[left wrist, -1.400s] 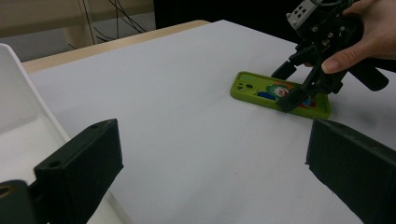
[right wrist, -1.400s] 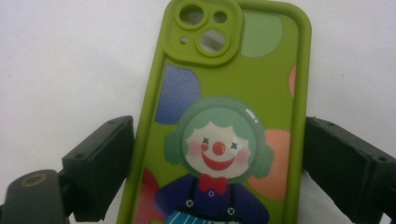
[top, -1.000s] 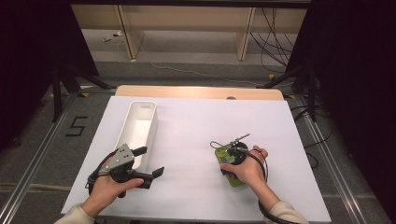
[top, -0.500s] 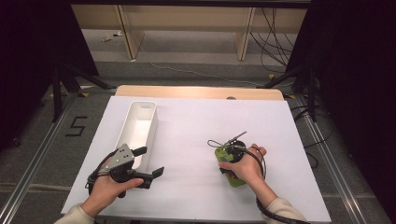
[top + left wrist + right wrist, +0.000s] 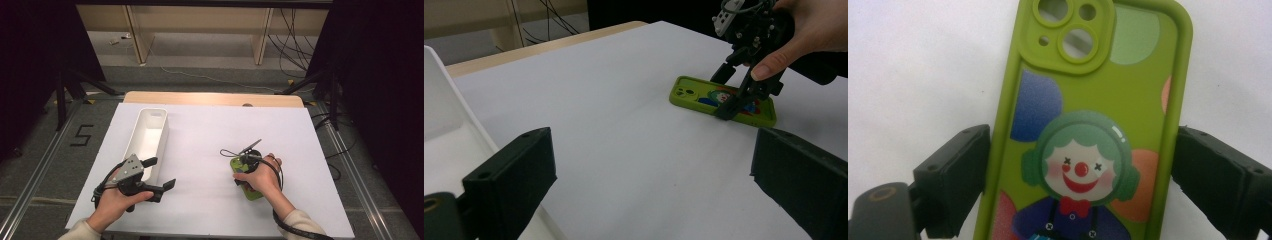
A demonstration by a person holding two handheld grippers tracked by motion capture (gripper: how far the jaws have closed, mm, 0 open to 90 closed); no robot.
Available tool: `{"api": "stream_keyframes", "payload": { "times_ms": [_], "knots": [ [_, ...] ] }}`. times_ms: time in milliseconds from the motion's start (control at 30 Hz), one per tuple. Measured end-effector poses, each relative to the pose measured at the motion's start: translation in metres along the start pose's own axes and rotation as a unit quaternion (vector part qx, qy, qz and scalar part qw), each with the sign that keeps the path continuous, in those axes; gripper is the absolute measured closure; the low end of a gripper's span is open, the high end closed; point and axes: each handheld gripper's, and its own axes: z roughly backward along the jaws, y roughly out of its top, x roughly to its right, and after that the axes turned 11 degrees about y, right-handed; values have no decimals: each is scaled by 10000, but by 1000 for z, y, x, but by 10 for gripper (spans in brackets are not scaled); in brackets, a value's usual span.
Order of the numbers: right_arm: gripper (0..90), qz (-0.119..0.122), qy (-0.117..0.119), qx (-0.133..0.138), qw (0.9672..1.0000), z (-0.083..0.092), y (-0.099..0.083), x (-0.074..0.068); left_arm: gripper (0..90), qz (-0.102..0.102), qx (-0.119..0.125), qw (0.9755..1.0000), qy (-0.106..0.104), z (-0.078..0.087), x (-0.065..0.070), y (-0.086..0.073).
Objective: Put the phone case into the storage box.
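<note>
Over green phone case (image 5: pixel 1083 130), right gripper (image 5: pixel 246 165) jaws now straddle its edges; left gripper (image 5: pixel 160 176) unmoved, jaws wide.

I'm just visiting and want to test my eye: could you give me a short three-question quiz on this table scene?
1. True or false: the right gripper has its jaws on either side of the phone case.
2. What picture is on the case? A) a clown B) a car C) a flower
3. Fill in: the white bin lies nearest the ____ gripper.

Key: 1 true, one jaw by each long edge. 2 A, a green-haired clown with a red nose. 3 left; its jaws stand wide apart and hold nothing.
</note>
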Motion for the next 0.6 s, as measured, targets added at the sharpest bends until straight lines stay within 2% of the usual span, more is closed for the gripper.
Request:
{"api": "stream_keyframes", "payload": {
  "times_ms": [600],
  "knots": [
    [126, -134, -9, -43, 9999, 0, 2, -1, 36, -1, -2, 10000, -3, 0, 0, 0]
  ]
}}
